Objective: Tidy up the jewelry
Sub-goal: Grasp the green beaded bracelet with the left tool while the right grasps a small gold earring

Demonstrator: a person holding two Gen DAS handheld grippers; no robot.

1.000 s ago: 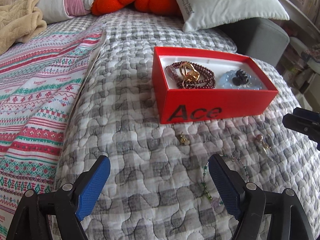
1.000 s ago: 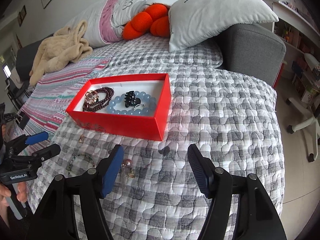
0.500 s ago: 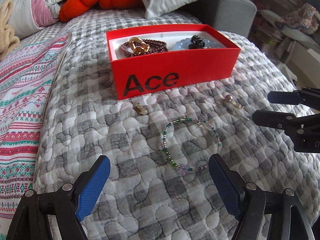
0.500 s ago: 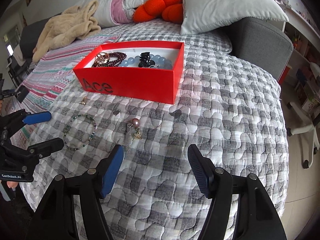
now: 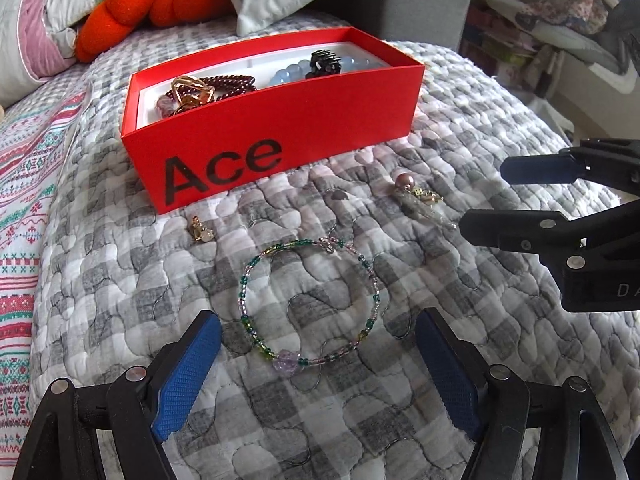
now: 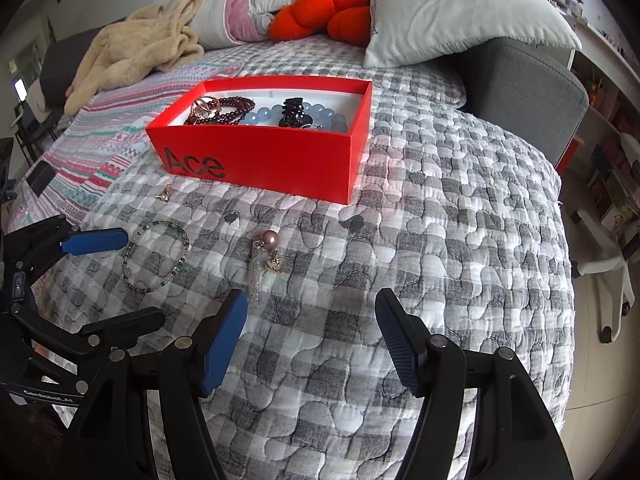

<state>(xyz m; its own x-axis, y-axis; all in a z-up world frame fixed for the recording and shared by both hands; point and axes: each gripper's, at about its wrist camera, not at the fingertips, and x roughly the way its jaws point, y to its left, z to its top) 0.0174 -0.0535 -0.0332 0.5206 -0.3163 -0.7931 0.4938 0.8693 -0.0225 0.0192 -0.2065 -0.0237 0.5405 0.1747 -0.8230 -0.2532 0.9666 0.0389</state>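
Now squarely framing the beaded bracelet (image 5: 310, 304): left hand-held gripper (image 5: 318, 354) with blue pads spread wide, nothing between them but quilt, the bracelet lying flat just ahead of the tips and centred in the gap. Closer and lower than a second ago, when only a sliver of the bracelet showed beside the right pad and the red Ace box (image 5: 276, 120) sat far ahead. Reads as lined up for a pick, grasp not yet made.

Right hand-held gripper (image 6: 310, 338) likewise wide open and empty, hovering above the bed quilt (image 6: 460, 240); pearl earring (image 6: 268, 238) just ahead and left of its left pad, nearer than a second ago. Small gold earring (image 5: 200, 230) ahead and left of the left gripper, close to the box front. Already inside the box: dark red bead strand, gold ring, blue bead bracelet, black hair claw. Three loose pieces left on the quilt.
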